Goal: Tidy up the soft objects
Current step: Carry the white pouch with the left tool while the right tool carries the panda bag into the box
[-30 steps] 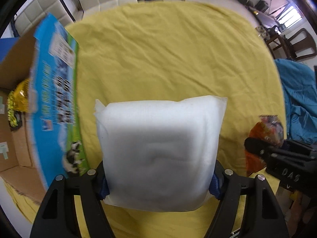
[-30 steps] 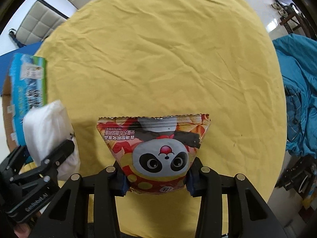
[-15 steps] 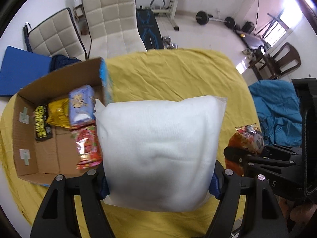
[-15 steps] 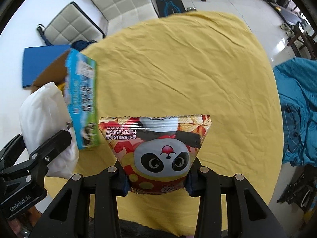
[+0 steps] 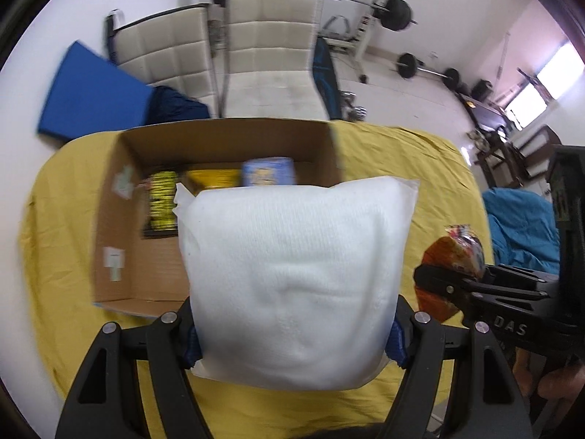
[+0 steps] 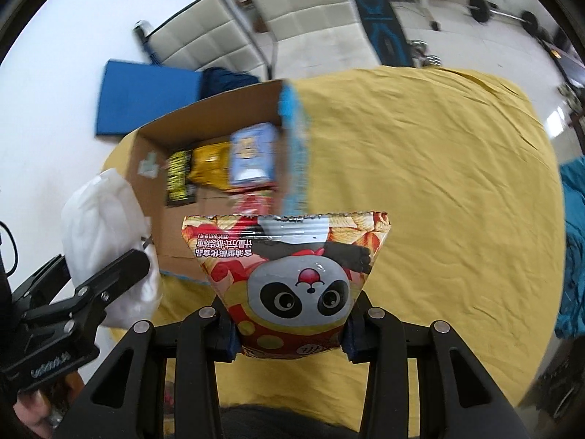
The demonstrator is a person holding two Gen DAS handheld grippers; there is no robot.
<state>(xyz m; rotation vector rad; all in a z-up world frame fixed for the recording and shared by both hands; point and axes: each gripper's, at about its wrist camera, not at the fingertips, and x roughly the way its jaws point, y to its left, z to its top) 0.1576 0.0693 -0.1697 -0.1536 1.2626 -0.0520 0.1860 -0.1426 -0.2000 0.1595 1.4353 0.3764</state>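
- Here, your left gripper (image 5: 292,344) is clamped on the white soft pack (image 5: 292,278); its two fingers are spread wide and press the pack's lower sides, and the pack is held up in front of the cardboard box (image 5: 117,226).
- From the right wrist view you see that same pack (image 6: 106,241) at the far left, held off the near left corner of the box (image 6: 146,197).
- The box stands open on the left part of the table, its flaps up; one flap has a blue printed outer face (image 6: 296,153).
- Inside it, from left to right, lie a black-and-yellow packet (image 6: 178,175), a yellow bag (image 6: 210,164) and a light blue bag (image 6: 252,157), with a red packet (image 6: 256,203) just in front of the blue one.
- Your right gripper (image 6: 289,336) is closed on the panda snack bag (image 6: 289,278), pinching its narrow lower end while the wide sealed top points away from you, near the box's front right corner.
- The table wears a wrinkled yellow cloth (image 6: 420,190).
- Beyond the table stand two white padded chairs (image 5: 256,55); a blue mat (image 5: 87,98) lies on the floor to their left, and a barbell rack (image 5: 365,7) is to their right.
- A blue fabric heap (image 5: 519,226) lies by the table's right edge.
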